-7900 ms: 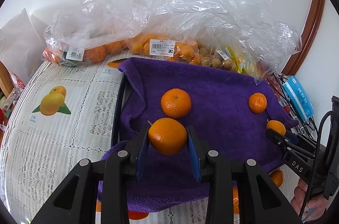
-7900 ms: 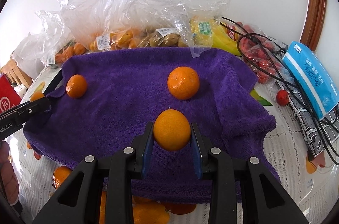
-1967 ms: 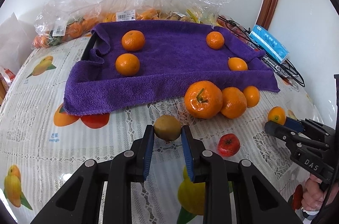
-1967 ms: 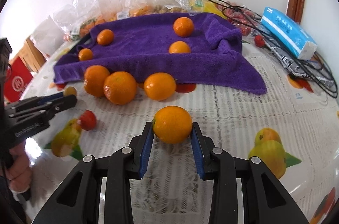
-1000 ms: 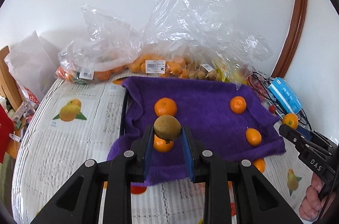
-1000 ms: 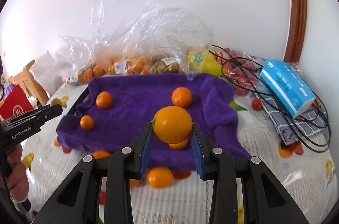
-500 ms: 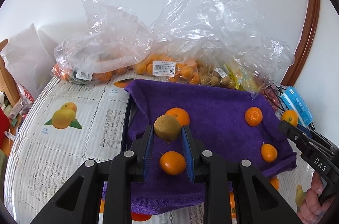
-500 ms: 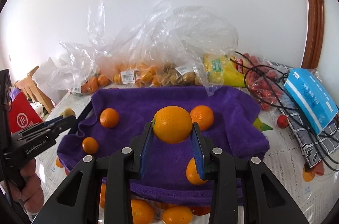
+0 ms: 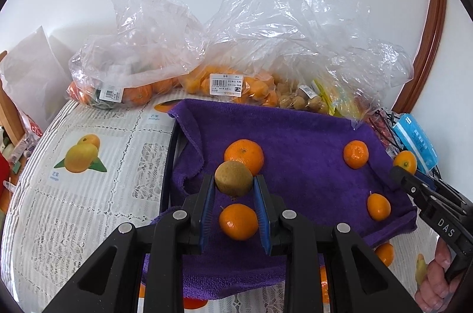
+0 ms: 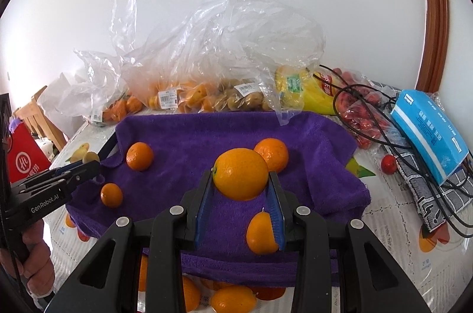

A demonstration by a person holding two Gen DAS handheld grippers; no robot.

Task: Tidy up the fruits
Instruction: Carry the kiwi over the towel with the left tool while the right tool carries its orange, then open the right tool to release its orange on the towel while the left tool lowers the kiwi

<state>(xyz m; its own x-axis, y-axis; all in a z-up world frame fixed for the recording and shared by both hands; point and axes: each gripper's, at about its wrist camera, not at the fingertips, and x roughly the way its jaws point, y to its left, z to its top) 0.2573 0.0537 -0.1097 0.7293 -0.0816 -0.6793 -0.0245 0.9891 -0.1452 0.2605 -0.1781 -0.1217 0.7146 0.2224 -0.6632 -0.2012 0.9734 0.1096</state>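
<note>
A purple towel [image 9: 295, 141] [image 10: 207, 135] lies on the table with several oranges resting on it, such as a large orange [image 9: 244, 154] and a small orange [image 10: 111, 195]. My left gripper [image 9: 233, 182] is shut on a small brownish-green fruit [image 9: 233, 178] and hovers over the towel's left part, above another orange [image 9: 239, 221]. My right gripper [image 10: 241, 180] is shut on a round orange [image 10: 241, 173] above the towel's right part, above and just left of a small orange [image 10: 261, 233]. Each gripper also shows at the edge of the other's view.
Clear plastic bags of fruit [image 9: 224, 85] [image 10: 189, 97] line the wall behind the towel. A blue tissue pack [image 10: 428, 129], black cables [image 10: 369, 117] and a small red fruit [image 10: 388, 163] lie to the right. Loose oranges [image 10: 233, 299] sit on the tablecloth before the towel.
Both grippers have come forward and slightly down over the purple towel, each still gripping its fruit; the towel and bags look nearer and larger.
</note>
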